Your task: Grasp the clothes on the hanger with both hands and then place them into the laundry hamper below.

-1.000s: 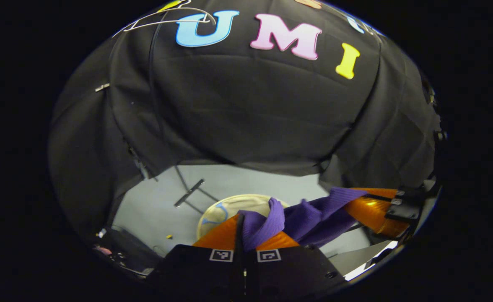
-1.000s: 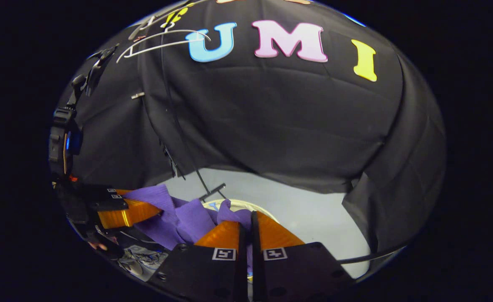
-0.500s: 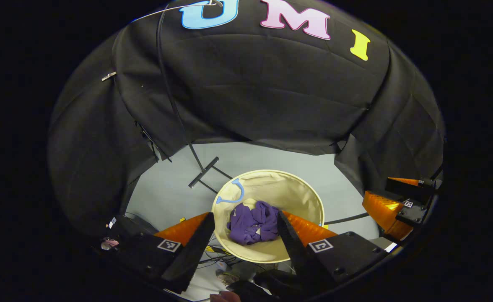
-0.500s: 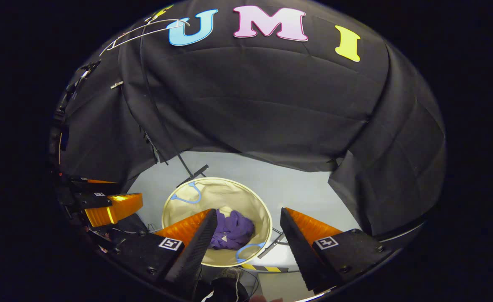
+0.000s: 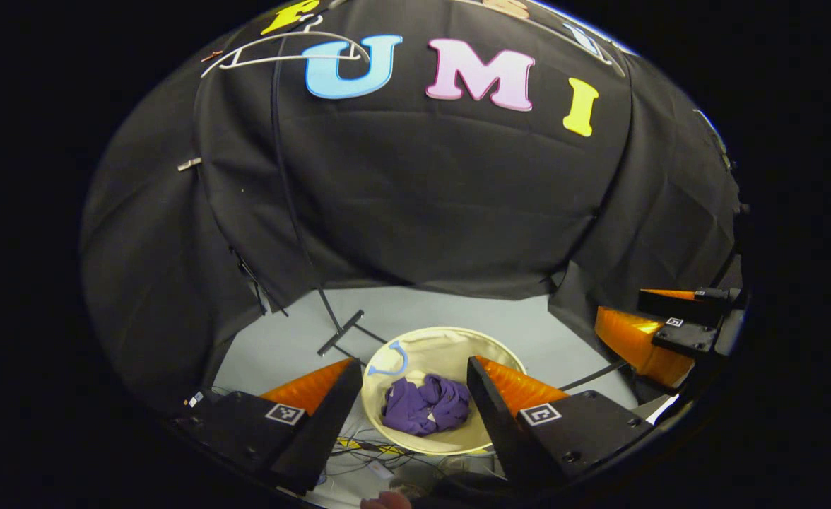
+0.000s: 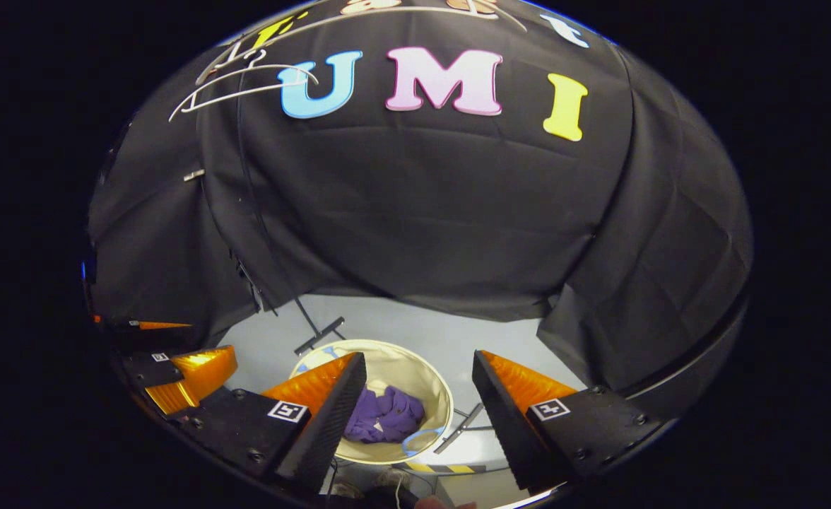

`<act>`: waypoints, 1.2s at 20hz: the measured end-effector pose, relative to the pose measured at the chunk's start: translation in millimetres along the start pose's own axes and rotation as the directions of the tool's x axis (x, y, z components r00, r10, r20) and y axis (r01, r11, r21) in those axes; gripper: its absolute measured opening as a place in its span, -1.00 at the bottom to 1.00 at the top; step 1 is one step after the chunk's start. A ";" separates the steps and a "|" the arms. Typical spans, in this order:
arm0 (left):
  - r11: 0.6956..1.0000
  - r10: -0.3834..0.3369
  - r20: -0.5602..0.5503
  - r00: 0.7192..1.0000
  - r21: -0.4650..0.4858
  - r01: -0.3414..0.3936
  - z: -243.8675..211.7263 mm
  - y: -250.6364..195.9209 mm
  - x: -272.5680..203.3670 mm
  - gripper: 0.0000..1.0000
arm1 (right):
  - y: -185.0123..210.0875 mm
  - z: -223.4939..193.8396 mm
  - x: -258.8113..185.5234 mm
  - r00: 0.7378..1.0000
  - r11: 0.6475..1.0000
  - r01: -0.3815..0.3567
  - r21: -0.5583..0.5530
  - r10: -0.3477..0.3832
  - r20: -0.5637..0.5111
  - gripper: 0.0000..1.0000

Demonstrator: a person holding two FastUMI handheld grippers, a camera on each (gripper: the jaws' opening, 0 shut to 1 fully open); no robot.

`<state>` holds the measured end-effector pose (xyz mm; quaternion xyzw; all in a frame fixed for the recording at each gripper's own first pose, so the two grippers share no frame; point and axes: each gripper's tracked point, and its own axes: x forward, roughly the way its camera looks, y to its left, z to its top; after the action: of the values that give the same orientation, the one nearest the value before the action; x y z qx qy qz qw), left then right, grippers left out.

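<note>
The purple garment (image 5: 426,413) lies crumpled at the bottom of the round cream laundry hamper (image 5: 451,341) on the floor; in the right gripper view the same purple garment (image 6: 385,417) rests inside the hamper (image 6: 426,373). My left gripper (image 5: 412,367) hangs open above the hamper with nothing between its fingers. The right gripper (image 6: 415,360) is open too, also above the hamper. An empty white hanger (image 5: 285,53) hangs high at the upper left, and the hanger (image 6: 235,85) appears likewise in the right gripper view. The right gripper (image 5: 652,329) sits at the far right of the left gripper view.
A thin black stand pole (image 5: 288,191) runs down from the hanger to a cross-shaped foot (image 5: 341,332) on the grey floor behind the hamper. Cables (image 5: 366,452) lie on the floor near the hamper's front. The left gripper (image 6: 175,367) shows at the lower left of the right gripper view.
A second ago both grippers were shut on the purple garment, held stretched between them. They opened, the garment dropped into the hamper, and both grippers have since risen a little.
</note>
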<state>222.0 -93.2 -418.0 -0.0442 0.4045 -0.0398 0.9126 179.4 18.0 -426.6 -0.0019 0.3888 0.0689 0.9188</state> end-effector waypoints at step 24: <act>0.980 -0.135 0.637 0.759 0.197 0.009 211.5 17.4 -250.8 0.89 | 1.7 198.9 -278.3 0.776 0.964 0.238 0.117 -0.261 0.574 0.97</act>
<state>211.5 -38.5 -94.2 0.0125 0.0571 -0.0939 0.9939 129.7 -3.9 -88.9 -0.0148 0.0851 -0.0636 0.9942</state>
